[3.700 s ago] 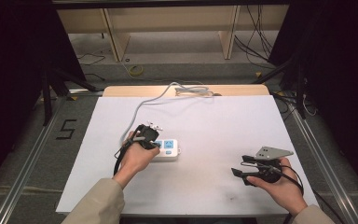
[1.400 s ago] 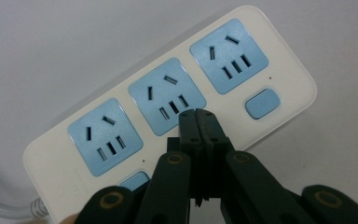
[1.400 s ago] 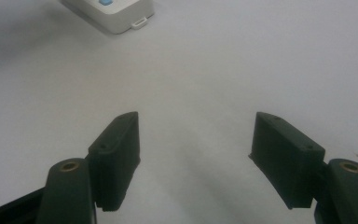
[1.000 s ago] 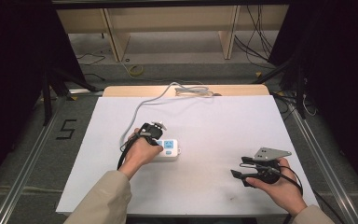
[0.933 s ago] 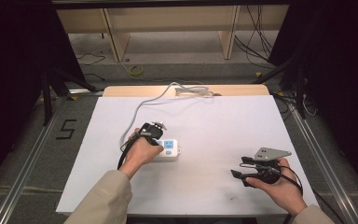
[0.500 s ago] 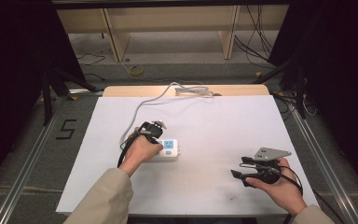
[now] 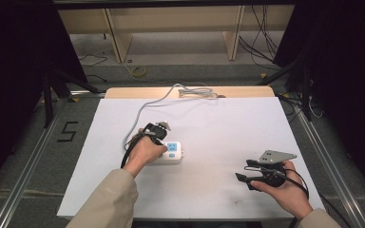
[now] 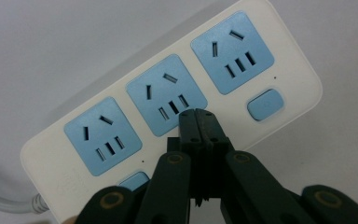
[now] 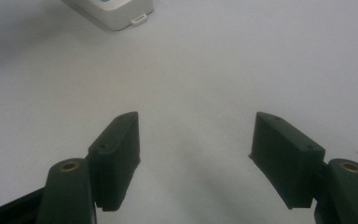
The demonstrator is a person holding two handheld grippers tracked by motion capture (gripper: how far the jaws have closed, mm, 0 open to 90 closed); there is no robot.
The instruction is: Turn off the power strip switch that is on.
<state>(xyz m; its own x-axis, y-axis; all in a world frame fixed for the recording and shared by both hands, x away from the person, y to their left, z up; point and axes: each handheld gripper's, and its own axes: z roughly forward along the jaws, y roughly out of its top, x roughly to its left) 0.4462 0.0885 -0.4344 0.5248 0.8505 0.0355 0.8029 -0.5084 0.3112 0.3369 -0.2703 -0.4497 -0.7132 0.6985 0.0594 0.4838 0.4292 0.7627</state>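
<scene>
A white power strip [image 8: 168, 107] with three blue sockets and blue switch buttons lies on the white table; in the high view the power strip [image 7: 172, 153] sits left of centre, its grey cord [image 7: 145, 111] running to the far edge. My left gripper [image 8: 199, 122] is shut, jaws pressed together, tips right over the strip beside the middle socket. In the high view the left gripper [image 7: 153, 132] sits above the strip under the hand. My right gripper [image 9: 195, 140] is open with nothing between its jaws, low over the bare table; in the high view the right gripper [image 7: 247, 177] is at the near right.
The white sheet [image 7: 228, 128] covers the table, with a wooden edge [image 7: 123, 92] at the far side. A coil of cord [image 7: 197, 91] lies at the far edge. The strip's end [image 9: 121, 11] appears at the top left of the right gripper view.
</scene>
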